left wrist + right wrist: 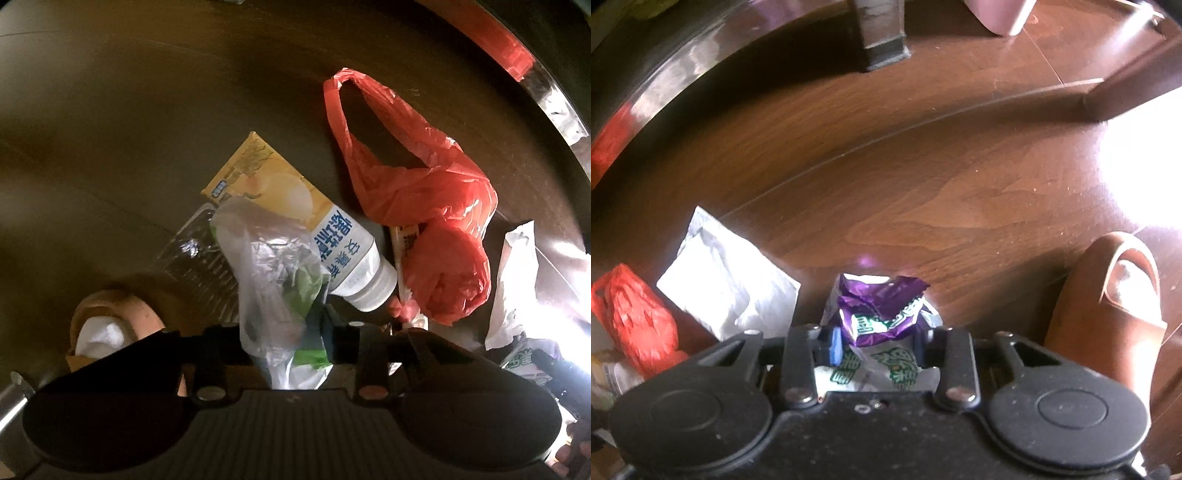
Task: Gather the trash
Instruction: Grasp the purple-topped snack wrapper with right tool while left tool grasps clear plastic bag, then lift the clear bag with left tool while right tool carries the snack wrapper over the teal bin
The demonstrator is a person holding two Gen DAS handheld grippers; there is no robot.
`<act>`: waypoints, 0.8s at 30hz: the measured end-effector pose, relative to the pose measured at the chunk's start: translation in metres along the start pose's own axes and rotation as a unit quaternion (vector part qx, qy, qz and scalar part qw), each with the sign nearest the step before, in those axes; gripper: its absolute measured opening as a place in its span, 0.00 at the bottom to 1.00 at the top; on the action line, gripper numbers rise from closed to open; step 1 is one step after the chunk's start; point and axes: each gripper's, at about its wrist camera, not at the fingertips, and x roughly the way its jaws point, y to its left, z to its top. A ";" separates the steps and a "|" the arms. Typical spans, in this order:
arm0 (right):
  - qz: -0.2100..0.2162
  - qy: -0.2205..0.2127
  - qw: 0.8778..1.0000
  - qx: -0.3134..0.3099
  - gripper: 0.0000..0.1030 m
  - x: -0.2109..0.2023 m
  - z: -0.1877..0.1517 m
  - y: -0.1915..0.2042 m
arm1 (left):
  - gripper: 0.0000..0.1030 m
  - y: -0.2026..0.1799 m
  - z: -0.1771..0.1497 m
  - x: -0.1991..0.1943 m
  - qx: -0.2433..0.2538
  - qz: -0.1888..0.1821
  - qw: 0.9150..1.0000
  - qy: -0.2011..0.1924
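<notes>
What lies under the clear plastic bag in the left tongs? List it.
Under the clear plastic bag: a yellow carton, a white bottle and a clear tray. Their covered parts are hidden.

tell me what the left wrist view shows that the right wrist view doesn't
Only the left wrist view: the left gripper with its fingers closed on a clear plastic bag, a yellow carton, a white bottle and a clear plastic tray.

Only the right wrist view: the right gripper closed on a purple wrapper, a furniture leg and a brown slipper.

Both: the red plastic bag, the white packet and the wooden floor.
</notes>
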 end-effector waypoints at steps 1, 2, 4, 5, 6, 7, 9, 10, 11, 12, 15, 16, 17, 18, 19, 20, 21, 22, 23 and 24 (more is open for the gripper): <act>0.003 0.000 1.000 0.000 0.26 -0.004 -0.001 0.001 | 0.26 -0.001 -0.001 -0.002 0.000 -0.002 1.000 0.002; 0.008 0.001 1.000 -0.001 0.25 -0.009 0.001 0.003 | 0.23 -0.002 -0.002 -0.005 0.004 -0.002 1.000 0.004; 0.006 0.000 1.000 -0.011 0.21 -0.022 0.000 0.009 | 0.22 -0.005 -0.005 -0.011 0.013 0.003 1.000 0.006; 0.003 -0.003 1.000 -0.019 0.21 -0.030 -0.002 0.012 | 0.22 -0.007 -0.007 -0.015 0.016 0.004 1.000 0.007; 0.004 -0.009 1.000 -0.026 0.20 -0.039 -0.004 0.015 | 0.22 -0.008 -0.009 -0.019 0.019 0.004 1.000 0.007; 0.001 -0.012 0.999 -0.031 0.19 -0.047 -0.005 0.017 | 0.22 -0.009 -0.012 -0.025 0.024 0.005 1.000 0.006; 0.001 -0.020 0.999 -0.033 0.19 -0.068 -0.009 0.021 | 0.22 -0.014 -0.020 -0.036 0.033 0.010 0.999 0.004; 0.004 -0.025 0.999 -0.036 0.19 -0.079 -0.012 0.023 | 0.22 -0.015 -0.023 -0.043 0.037 0.009 0.999 0.001; 0.004 -0.030 0.999 -0.039 0.18 -0.083 -0.017 0.024 | 0.22 -0.015 -0.026 -0.050 0.040 0.007 0.999 -0.003; 0.007 -0.036 0.998 -0.044 0.18 -0.095 -0.020 0.026 | 0.22 -0.016 -0.030 -0.060 0.044 0.003 0.999 -0.008; 0.010 -0.056 0.996 -0.069 0.18 -0.125 -0.035 0.035 | 0.22 -0.020 -0.041 -0.091 0.068 -0.012 0.997 -0.025; 0.013 -0.062 0.995 -0.075 0.18 -0.132 -0.040 0.038 | 0.22 -0.025 -0.046 -0.100 0.078 -0.017 0.996 -0.034; 0.016 -0.069 0.994 -0.082 0.18 -0.143 -0.045 0.039 | 0.22 -0.027 -0.051 -0.113 0.089 -0.024 0.995 -0.044; 0.017 -0.076 0.993 -0.090 0.18 -0.155 -0.050 0.041 | 0.22 -0.033 -0.056 -0.120 0.099 -0.029 0.993 -0.051; 0.018 -0.084 0.992 -0.097 0.18 -0.169 -0.055 0.041 | 0.22 -0.036 -0.062 -0.131 0.111 -0.034 0.991 -0.062; 0.024 -0.093 0.990 -0.104 0.18 -0.181 -0.060 0.042 | 0.22 -0.039 -0.069 -0.144 0.125 -0.037 0.989 -0.073; 0.032 -0.102 0.988 -0.109 0.18 -0.194 -0.066 0.043 | 0.22 -0.040 -0.076 -0.155 0.137 -0.040 0.986 -0.084; 0.038 -0.111 0.986 -0.116 0.18 -0.208 -0.072 0.044 | 0.22 -0.041 -0.081 -0.165 0.148 -0.043 0.984 -0.094; 0.043 -0.119 0.984 -0.125 0.18 -0.219 -0.078 0.045 | 0.22 -0.043 -0.088 -0.176 0.159 -0.044 0.981 -0.103; 0.049 -0.131 0.981 -0.136 0.18 -0.233 -0.085 0.047 | 0.22 -0.045 -0.095 -0.187 0.171 -0.045 0.978 -0.113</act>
